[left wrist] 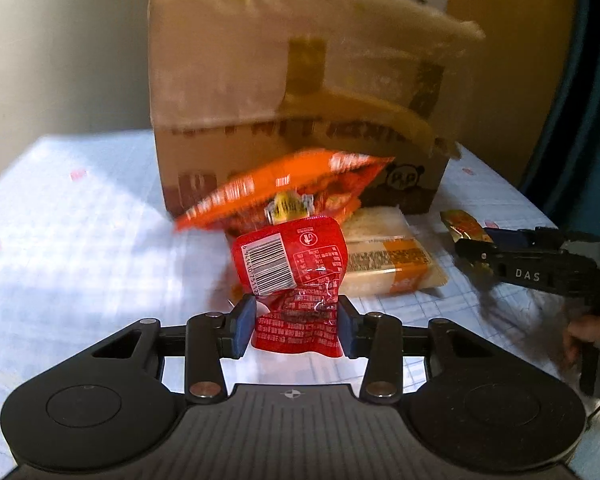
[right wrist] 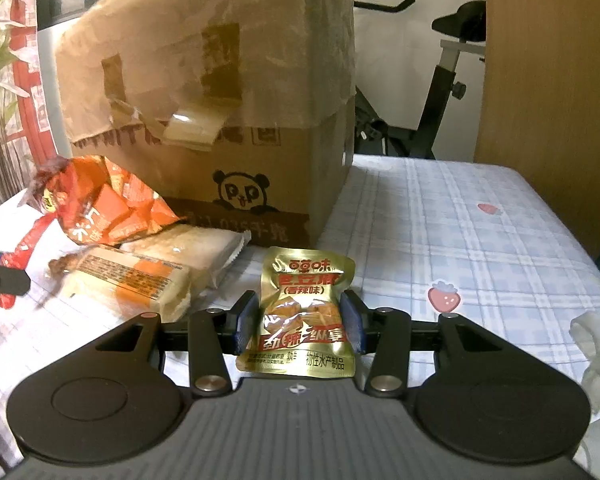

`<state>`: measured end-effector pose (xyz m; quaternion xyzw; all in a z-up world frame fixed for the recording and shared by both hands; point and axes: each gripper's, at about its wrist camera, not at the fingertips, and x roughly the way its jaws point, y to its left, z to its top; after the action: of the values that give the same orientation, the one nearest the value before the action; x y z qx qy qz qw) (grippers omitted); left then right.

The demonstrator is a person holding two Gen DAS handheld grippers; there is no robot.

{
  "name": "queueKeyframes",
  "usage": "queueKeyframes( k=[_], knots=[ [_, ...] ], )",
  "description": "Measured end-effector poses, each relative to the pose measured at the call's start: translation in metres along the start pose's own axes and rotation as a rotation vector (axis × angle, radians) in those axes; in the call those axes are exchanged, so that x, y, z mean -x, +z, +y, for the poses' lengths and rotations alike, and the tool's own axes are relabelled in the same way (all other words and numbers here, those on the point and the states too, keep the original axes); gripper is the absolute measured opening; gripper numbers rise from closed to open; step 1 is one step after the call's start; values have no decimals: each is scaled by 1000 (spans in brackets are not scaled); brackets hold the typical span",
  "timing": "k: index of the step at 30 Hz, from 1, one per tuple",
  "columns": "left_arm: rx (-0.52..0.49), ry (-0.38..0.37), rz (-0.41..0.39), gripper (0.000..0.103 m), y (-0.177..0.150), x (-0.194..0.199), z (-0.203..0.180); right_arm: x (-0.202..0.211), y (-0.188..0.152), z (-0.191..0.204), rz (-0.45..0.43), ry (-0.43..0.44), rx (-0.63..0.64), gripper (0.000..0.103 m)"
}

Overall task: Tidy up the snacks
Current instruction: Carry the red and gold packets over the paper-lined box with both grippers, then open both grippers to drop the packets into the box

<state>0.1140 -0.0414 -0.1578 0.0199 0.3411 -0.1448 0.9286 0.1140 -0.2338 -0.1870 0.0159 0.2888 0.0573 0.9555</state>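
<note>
Left gripper (left wrist: 296, 326) angles down toward the counter (left wrist: 80, 240), blue pads (left wrist: 244, 328) clamped on the red snack packet (left wrist: 296, 284). The packet stands upright between them, long axis vertical, barcode face toward the camera, top end leaning a little away. Just beyond it lies the orange snack bag (left wrist: 268, 192), long axis slanting up to the right, and to the gripper's right front sits a pale wrapped cake (left wrist: 388, 260), flat on the counter. Behind both rises the cardboard box (left wrist: 284, 80).

Right gripper (right wrist: 300, 326) points down at a similar slant, pads pinching the gold snack pouch (right wrist: 304, 308) by its side edges. The pouch is upright, printed face to the camera, long axis running straight ahead from the gripper. To its left front lie the wrapped cakes (right wrist: 140, 280) and the orange bag (right wrist: 100, 208), with the box (right wrist: 220, 100) straight ahead. In the left view, a hand (left wrist: 588, 332) grips the right tool's handle.
</note>
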Motion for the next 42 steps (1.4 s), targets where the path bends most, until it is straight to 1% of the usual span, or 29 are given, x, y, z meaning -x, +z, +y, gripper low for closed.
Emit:
queueKeyframes(
  k=[4, 6, 9, 14, 18, 21, 24, 28, 30, 32, 33, 35, 36, 38, 39, 42],
  knots=[
    [-50, -14, -64, 45, 6, 23, 0, 16, -2, 6, -13, 15, -24, 48],
    [-54, -20, -91, 45, 10, 32, 2, 25, 1, 11, -30, 23, -18, 48],
    [-51, -19, -134, 45, 19, 43, 6, 40, 14, 16, -79, 34, -11, 48],
    [-47, -19, -221, 45, 47, 61, 12, 65, 49, 24, -188, 60, 10, 48],
    [-33, -26, -285, 46, 79, 71, 21, 81, 85, 29, -281, 93, 15, 48],
    [-58, -13, -334, 46, 104, 75, 24, 84, 113, 32, -335, 116, 24, 48],
    [-64, -23, -372, 46, 133, 74, 27, 77, 147, 34, -370, 133, 41, 48],
    [-45, -34, -374, 46, 172, 60, 31, 52, 188, 39, -378, 136, 65, 49],
    [-16, -44, -356, 46, 192, 43, 34, 33, 204, 42, -354, 133, 70, 49],
    [-8, -42, -333, 47, 209, 26, 35, 11, 218, 45, -317, 125, 61, 49],
    [1, -24, -323, 47, 217, 17, 35, 2, 221, 46, -296, 123, 55, 49],
    [20, -22, -295, 51, 226, 3, 39, -12, 224, 47, -260, 112, 46, 51],
    [33, -18, -283, 54, 230, -4, 39, -17, 224, 49, -242, 103, 42, 53],
    [50, -4, -274, 65, 229, -8, 44, -24, 223, 49, -218, 81, 29, 60],
    [52, -1, -266, 66, 229, -10, 44, -23, 221, 48, -215, 75, 20, 60],
    [41, -6, -245, 66, 223, -7, 49, -18, 213, 43, -206, 93, -6, 66]
  ],
)
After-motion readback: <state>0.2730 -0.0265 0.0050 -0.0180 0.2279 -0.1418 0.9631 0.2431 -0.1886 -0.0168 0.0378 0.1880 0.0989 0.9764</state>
